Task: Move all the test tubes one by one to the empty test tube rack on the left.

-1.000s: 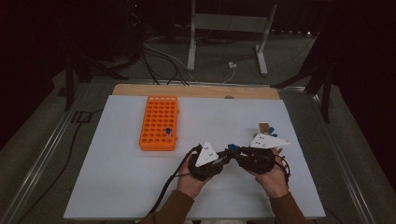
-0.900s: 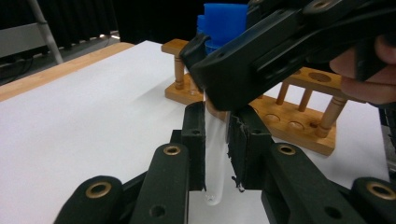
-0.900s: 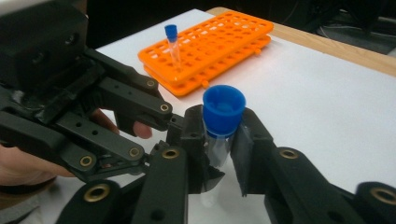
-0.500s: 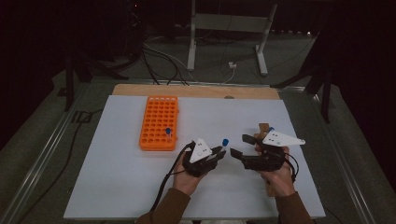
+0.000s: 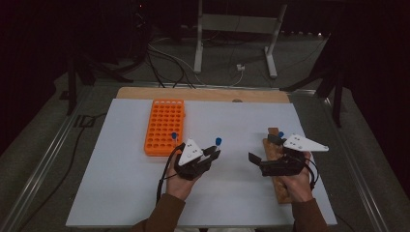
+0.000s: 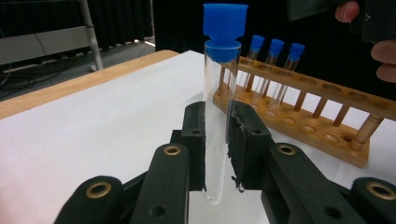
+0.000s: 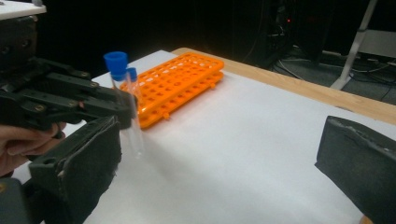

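A clear test tube (image 6: 215,116) with a blue cap (image 5: 218,141) stands upright between the jaws of my left gripper (image 5: 215,152), which is shut on its lower half, just above the white table top. The right gripper view shows the same tube (image 7: 126,93) held in front of the orange rack (image 7: 180,81). My right gripper (image 5: 262,148) is open and holds nothing, its pads (image 7: 88,158) wide apart. It hovers beside the wooden rack (image 5: 276,166). That wooden rack (image 6: 303,116) holds three blue-capped tubes (image 6: 273,70).
The orange rack (image 5: 164,126) lies left of centre with one blue-capped tube (image 5: 174,137) in its near right corner. The white board (image 5: 121,174) rests on a wooden table edge (image 5: 203,94). The other hand (image 6: 378,46) shows at the upper right of the left gripper view.
The two grippers, close together a second ago, have drawn apart. The tube stayed in the left gripper. The right gripper moved right to the wooden rack.
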### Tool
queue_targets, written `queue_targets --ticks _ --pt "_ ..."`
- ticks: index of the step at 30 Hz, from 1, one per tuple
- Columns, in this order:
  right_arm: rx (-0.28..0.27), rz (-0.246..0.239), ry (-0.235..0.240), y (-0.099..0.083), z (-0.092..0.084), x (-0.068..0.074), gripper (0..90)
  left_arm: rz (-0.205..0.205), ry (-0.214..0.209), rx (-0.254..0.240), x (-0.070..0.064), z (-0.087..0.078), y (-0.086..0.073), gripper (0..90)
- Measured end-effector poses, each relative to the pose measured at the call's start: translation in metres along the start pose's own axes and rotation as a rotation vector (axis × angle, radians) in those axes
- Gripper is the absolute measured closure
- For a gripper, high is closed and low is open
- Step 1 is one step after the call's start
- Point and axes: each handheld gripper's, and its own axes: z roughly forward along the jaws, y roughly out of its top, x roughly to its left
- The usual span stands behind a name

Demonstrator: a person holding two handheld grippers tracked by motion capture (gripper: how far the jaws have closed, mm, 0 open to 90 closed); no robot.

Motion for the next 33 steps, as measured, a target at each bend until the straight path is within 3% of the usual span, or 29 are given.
queue_targets --ticks 18,33 --pt "-0.025 0.022 -0.039 0.0 -0.011 -0.011 0.0 -0.031 0.097 -0.011 0.031 -0.042 -0.012 78.2" --pt "-0.037 0.025 -0.041 0.001 -0.014 -0.013 0.0 -0.04 0.232 -0.033 0.053 -0.067 -0.02 78.2"
